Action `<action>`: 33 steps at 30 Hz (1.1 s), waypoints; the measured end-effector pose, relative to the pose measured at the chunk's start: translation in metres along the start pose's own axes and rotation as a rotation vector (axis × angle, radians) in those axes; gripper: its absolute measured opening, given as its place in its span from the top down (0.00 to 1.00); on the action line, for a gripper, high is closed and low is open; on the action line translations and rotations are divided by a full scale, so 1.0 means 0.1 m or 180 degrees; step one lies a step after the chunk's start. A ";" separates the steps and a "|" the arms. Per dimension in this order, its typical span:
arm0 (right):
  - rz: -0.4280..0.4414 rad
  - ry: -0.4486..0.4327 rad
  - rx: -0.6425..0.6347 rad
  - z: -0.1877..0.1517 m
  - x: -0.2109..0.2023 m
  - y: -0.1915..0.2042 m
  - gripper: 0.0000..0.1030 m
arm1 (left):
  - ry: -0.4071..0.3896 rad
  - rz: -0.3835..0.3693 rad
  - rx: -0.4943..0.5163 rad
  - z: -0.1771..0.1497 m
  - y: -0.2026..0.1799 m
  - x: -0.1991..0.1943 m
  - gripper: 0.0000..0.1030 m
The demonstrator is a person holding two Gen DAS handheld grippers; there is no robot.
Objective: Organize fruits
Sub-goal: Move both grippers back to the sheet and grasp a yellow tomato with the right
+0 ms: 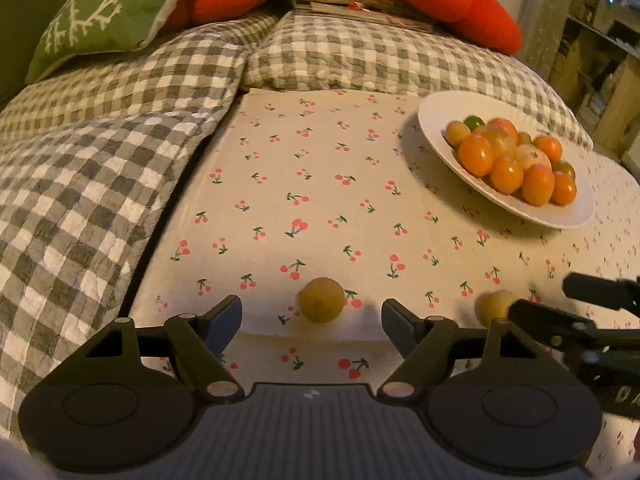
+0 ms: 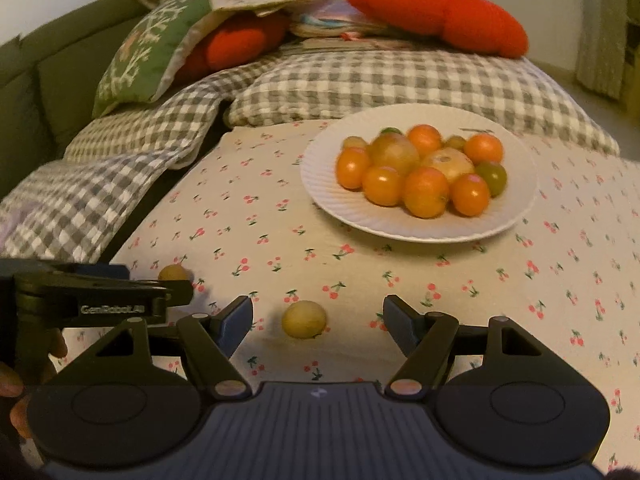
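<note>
Here, round yellow fruit (image 1: 322,300), stem-end (image 1: 317,303) camera-facing

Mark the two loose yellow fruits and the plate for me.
Left yellow fruit (image 1: 322,300), left wrist view, its middle.
Right yellow fruit (image 2: 304,319), right wrist view, its middle.
Plate (image 2: 320,184), right wrist view, bare left rim.

My left gripper (image 1: 312,316), a black two-finger unit with dark pads, is angled downward with its jaws standing apart; nothing is clamped between the pads. My right gripper (image 2: 318,318), of the same black build, is likewise tilted down, jaws apart and gripping nothing. The two sit side by side, each showing at the edge of the other's view. The person's fingers (image 2: 18,384) wrapped on the left handle are partly visible, blurred.
</note>
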State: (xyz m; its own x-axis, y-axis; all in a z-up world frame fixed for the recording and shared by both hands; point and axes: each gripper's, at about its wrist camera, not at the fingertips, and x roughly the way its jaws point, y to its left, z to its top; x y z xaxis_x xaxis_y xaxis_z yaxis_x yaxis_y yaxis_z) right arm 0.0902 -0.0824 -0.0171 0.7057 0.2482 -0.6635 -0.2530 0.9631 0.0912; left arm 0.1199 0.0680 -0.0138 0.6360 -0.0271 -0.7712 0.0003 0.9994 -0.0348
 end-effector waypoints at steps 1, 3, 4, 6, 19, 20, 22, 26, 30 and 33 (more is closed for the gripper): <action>0.0003 -0.0001 -0.0051 -0.01 0.02 0.03 0.36 | 0.0007 -0.0008 0.0018 0.00 -0.01 0.01 0.31; -0.0001 0.0010 -0.0140 -0.03 0.05 0.07 0.38 | 0.0018 -0.0019 0.0040 0.00 -0.02 0.03 0.35; -0.0010 0.0017 -0.0182 -0.03 0.07 0.09 0.40 | 0.0023 -0.0023 0.0048 0.00 -0.02 0.05 0.39; -0.0058 0.0029 -0.0259 -0.05 0.11 0.11 0.43 | 0.0040 -0.0023 0.0052 0.00 -0.02 0.08 0.47; -0.0250 0.0067 -0.0375 -0.10 0.27 0.16 0.75 | 0.0042 -0.0068 0.0007 0.03 -0.02 0.15 0.81; -0.0258 0.0060 -0.0390 -0.10 0.27 0.17 0.75 | 0.0043 -0.0070 0.0010 0.03 -0.02 0.15 0.81; -0.0262 0.0056 -0.0412 -0.10 0.27 0.18 0.75 | 0.0042 -0.0064 0.0020 0.03 -0.03 0.15 0.81; -0.0228 0.0042 -0.0415 -0.08 0.25 0.20 0.75 | 0.0045 -0.0075 0.0002 0.03 -0.03 0.15 0.81; -0.0198 0.0016 -0.0416 -0.07 0.21 0.22 0.75 | 0.0037 -0.0104 -0.0016 0.03 -0.03 0.12 0.81; -0.0177 0.0023 -0.0417 -0.07 0.20 0.23 0.75 | 0.0053 -0.0147 -0.0044 0.03 -0.03 0.12 0.81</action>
State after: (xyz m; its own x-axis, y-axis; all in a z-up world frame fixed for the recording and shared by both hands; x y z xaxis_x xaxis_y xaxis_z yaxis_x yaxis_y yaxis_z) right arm 0.0944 -0.0556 -0.0335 0.7164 0.1937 -0.6703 -0.2982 0.9535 -0.0433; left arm 0.1296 0.0646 -0.0212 0.6227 -0.0738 -0.7790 0.0186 0.9967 -0.0795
